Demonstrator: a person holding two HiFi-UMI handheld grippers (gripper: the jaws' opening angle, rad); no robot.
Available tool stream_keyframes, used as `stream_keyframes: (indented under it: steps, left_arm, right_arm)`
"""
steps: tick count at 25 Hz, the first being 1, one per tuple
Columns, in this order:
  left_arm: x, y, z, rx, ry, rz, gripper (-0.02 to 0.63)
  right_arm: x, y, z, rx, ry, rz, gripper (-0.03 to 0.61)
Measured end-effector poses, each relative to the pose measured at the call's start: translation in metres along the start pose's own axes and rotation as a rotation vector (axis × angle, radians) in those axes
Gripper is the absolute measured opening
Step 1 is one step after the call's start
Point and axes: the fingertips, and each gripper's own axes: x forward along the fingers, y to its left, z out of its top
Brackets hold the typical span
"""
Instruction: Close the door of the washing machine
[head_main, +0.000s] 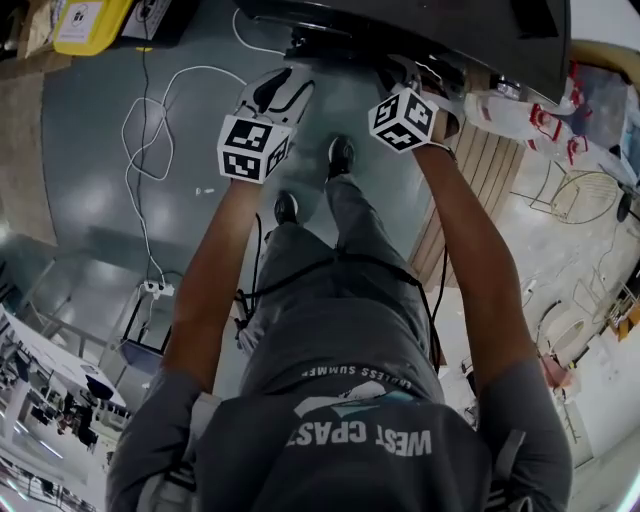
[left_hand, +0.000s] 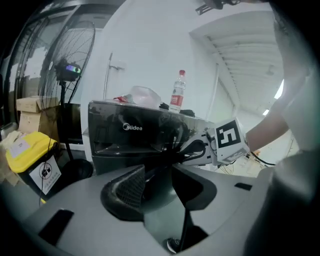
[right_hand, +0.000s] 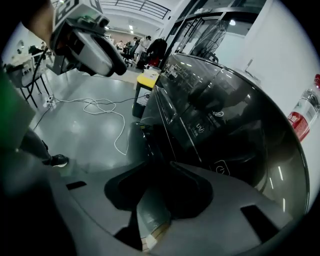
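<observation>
grey polished floor (head_main: 90, 160) is spreading out under me, and the washing machine (left_hand: 130, 135) is standing on it straight ahead, a low dark glossy box wearing a midea badge on its front. its dark panel with the power symbol is filling the right gripper view, but i am not managing to pick out any seam on it, so i cannot tell whether the machine is closed. i am holding my right gripper (right_hand: 151, 150) close against the machine's front, jaws drawn together with nothing between them; whether the tips are touching the casing i cannot tell. i am holding my left gripper (left_hand: 167, 157) a little back from the machine, pointing at its front, jaws likewise pressed together and empty. on top of the machine a clear bottle (left_hand: 176, 92) with a red cap is standing upright beside a crumpled plastic bag (left_hand: 142, 95). left of the machine a pedestal fan (left_hand: 67, 65) is standing, with a yellow bin (left_hand: 27, 150) and cardboard boxes (left_hand: 30, 107) near its foot. a white cable (head_main: 150, 130) is looping across the floor on that same side of the machine.
</observation>
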Motion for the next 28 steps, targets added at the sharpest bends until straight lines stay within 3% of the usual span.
stream_keyframes:
  steps: [3,10,20,28]
  left_arm:
    - [-0.020,0.017,0.013,0.025,-0.019,0.025,0.178]
    - [-0.094,0.041,0.055,0.107,-0.065,0.050,0.169]
    - [-0.211,0.043,0.125,0.199,-0.197,0.068,0.141]
    - [-0.318,0.017,0.186,0.274,-0.360,0.064,0.057]
  right_arm:
    - [-0.005,-0.004,0.004,0.042,0.005,0.011,0.112]
    - [-0.079,-0.022,0.061,0.129,-0.108,-0.048,0.111]
    - [-0.237,-0.049,0.158,0.402,-0.421,-0.109,0.067]
    - [-0.367,-0.055,0.203,0.561,-0.656,-0.144,0.046]
